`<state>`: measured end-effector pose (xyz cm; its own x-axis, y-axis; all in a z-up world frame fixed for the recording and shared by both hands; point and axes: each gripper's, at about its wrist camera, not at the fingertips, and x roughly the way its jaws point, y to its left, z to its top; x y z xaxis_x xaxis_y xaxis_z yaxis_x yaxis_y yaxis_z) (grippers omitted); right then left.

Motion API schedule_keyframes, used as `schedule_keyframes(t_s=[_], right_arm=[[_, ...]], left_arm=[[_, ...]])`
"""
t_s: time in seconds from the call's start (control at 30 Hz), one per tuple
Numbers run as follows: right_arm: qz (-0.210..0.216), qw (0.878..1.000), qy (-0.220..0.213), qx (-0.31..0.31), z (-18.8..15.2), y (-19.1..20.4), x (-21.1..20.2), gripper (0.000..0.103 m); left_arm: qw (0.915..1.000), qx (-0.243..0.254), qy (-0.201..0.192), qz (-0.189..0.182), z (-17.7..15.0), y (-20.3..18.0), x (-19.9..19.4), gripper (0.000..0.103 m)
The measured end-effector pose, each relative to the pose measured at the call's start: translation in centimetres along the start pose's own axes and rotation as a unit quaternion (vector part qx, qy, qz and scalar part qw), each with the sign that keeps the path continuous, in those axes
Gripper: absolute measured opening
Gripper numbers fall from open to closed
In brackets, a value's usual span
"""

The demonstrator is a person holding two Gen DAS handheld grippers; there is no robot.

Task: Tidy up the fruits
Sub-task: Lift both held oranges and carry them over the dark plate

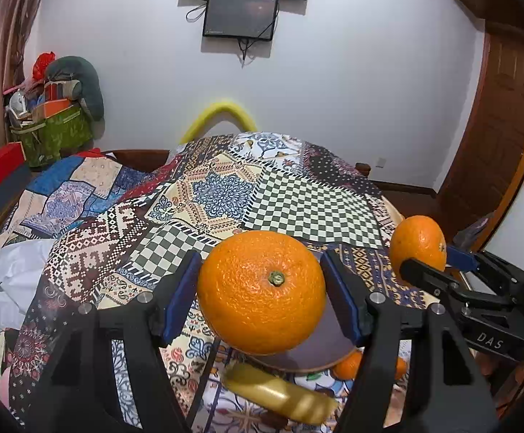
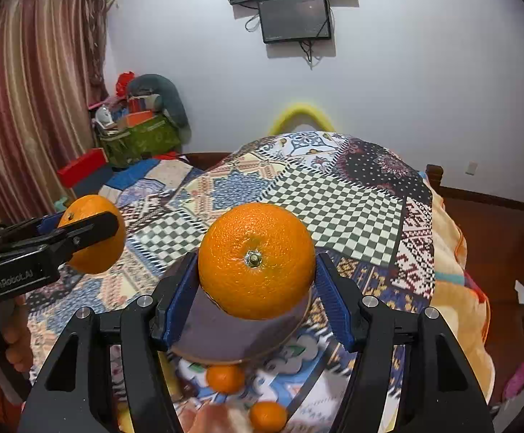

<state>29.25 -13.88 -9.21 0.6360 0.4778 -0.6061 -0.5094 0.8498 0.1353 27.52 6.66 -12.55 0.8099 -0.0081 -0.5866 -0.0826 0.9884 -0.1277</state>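
We're mid-carry: each pair of tongs has an orange clamped and lifted over the patchwork tablecloth (image 1: pixel 298 195). The left gripper (image 1: pixel 262 301) pinches the left orange (image 1: pixel 261 290) between its blue pads, stem facing the camera; the right gripper (image 2: pixel 256 290) grips the right orange (image 2: pixel 257 259) the same way. Both fruits sit squarely between the pads, touching both sides. Next we judge they go down on the round plate (image 2: pixel 222 335) just below (seemingly empty so far), lowering gently before release. Two small oranges (image 2: pixel 225 378) and a banana (image 1: pixel 280 393) lie beyond the plate's near edge.
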Motion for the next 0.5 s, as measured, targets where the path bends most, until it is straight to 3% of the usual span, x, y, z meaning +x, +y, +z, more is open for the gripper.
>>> schedule_keyframes(t_s=[0.5], right_arm=[[-0.008,0.998,0.059,-0.028,0.1,-1.4,7.1,0.061]], left_arm=[[0.9966,-0.007,0.078,0.025,-0.2,1.5,9.4,0.067]])
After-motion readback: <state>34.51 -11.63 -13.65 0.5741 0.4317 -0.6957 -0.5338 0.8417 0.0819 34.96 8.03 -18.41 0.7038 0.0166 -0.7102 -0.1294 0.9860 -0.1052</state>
